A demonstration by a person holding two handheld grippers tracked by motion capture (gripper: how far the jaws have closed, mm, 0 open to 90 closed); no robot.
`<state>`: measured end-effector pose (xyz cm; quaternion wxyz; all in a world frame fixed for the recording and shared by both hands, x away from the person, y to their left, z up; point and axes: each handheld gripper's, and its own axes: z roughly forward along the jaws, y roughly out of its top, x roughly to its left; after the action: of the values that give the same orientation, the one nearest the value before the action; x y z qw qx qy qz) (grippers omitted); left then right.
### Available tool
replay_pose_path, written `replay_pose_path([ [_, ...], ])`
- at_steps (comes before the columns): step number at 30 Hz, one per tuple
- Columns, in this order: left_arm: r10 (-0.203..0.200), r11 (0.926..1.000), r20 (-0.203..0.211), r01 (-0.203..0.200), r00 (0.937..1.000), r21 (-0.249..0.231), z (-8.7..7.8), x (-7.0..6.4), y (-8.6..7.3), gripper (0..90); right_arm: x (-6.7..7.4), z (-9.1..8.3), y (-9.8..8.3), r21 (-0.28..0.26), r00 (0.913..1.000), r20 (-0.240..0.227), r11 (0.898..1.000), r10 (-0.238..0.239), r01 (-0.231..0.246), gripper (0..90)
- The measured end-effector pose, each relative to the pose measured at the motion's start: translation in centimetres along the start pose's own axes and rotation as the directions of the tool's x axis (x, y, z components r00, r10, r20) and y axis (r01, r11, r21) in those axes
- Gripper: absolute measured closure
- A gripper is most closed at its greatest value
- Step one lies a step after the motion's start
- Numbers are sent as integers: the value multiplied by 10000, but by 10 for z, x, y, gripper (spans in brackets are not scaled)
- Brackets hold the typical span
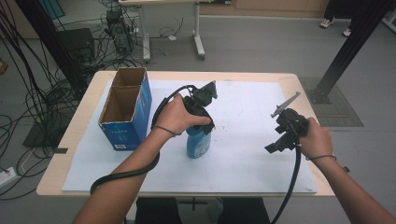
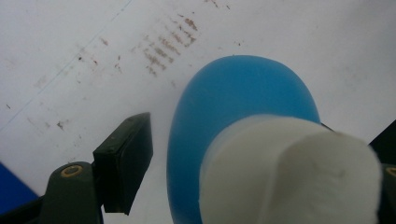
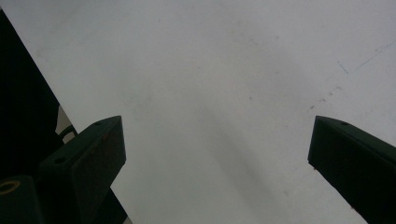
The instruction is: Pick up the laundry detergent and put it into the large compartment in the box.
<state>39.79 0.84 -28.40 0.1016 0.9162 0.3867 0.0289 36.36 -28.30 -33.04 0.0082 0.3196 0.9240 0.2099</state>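
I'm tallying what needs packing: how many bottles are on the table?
1. A blue bottle with a white cap stands upright on the white sheet, right of the open cardboard box; the box's depths are partly hidden, so more may sit inside.

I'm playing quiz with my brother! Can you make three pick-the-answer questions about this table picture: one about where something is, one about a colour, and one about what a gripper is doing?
1. Where is the cardboard box?
A. left of the bottle
B. right of the bottle
C. on the floor

2. What colour is the bottle body?
A. red
B. blue
C. green

3. How are the right gripper jaws?
A. shut on the bottle
B. shut on the box
C. open, with nothing between

Answers: 1 A, the box stands at the table's left, beside the bottle. 2 B, blue under a white cap. 3 C, the right gripper view shows jaws wide apart over bare white sheet.
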Motion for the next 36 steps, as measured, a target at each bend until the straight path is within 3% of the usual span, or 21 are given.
replay_pose_path([
  [20,-19,10000,105,19,9999,13,-2,-4,0,367,1,-1,-2,-104,10000,-10,9999,6,-6,40],
  [36,-55,10000,42,55,10000,80,-2,-5,0,369,1,-2,-2,-119,10000,19,9999,-6,6,40],
])
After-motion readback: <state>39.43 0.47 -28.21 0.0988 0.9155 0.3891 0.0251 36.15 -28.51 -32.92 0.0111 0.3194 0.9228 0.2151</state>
